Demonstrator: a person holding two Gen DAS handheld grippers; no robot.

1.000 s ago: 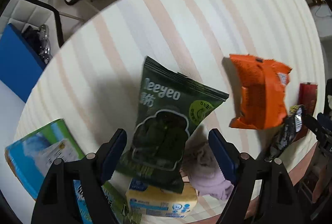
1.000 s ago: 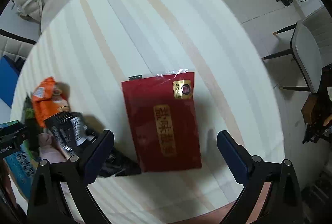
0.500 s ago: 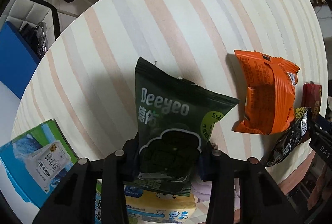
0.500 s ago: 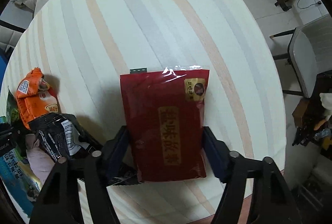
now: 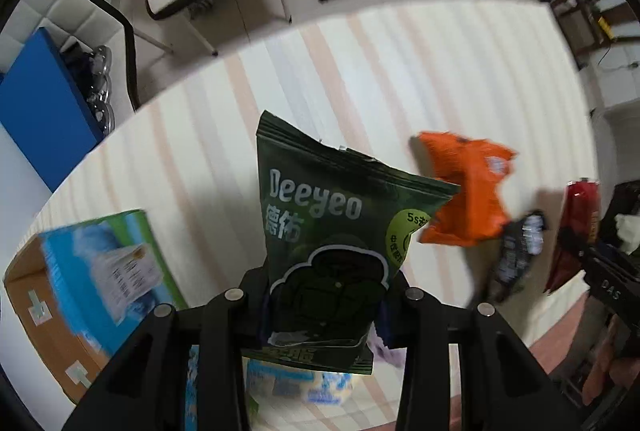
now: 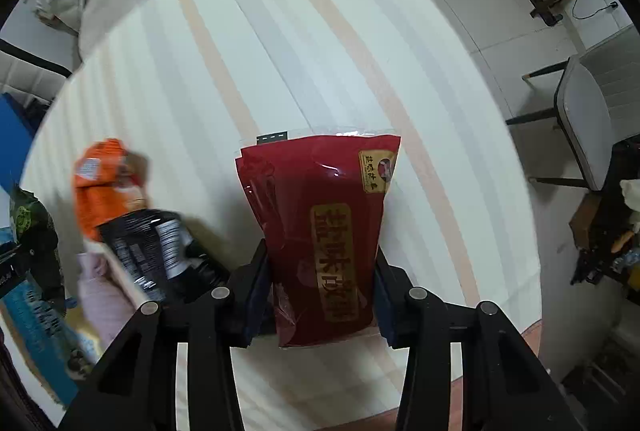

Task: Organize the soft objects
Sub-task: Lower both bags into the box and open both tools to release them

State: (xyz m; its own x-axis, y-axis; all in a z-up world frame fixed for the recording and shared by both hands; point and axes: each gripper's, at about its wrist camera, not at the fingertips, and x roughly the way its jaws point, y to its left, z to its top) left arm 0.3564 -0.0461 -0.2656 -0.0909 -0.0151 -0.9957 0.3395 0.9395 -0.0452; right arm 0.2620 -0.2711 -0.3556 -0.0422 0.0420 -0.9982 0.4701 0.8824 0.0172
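My left gripper [image 5: 326,301] is shut on the lower part of a dark green Deeyeo snack bag [image 5: 332,231] and holds it lifted above the striped round table [image 5: 320,79]. My right gripper [image 6: 322,291] is shut on a dark red pouch with gold lettering [image 6: 324,223], also raised off the table. An orange snack bag [image 5: 466,191] and a black packet [image 5: 518,251] lie between the two grippers. A pink soft item [image 6: 100,295] lies beside the black packet [image 6: 156,255].
A blue-and-green cardboard box [image 5: 80,279] sits at the table's left edge. A yellow pack [image 5: 304,383] lies under the green bag. Chairs [image 6: 584,135] and a blue bin [image 5: 44,103] stand on the floor around the table.
Both grippers went from open to shut, the left on the green bag and the right on the red pouch. Both bags have since risen off the table.
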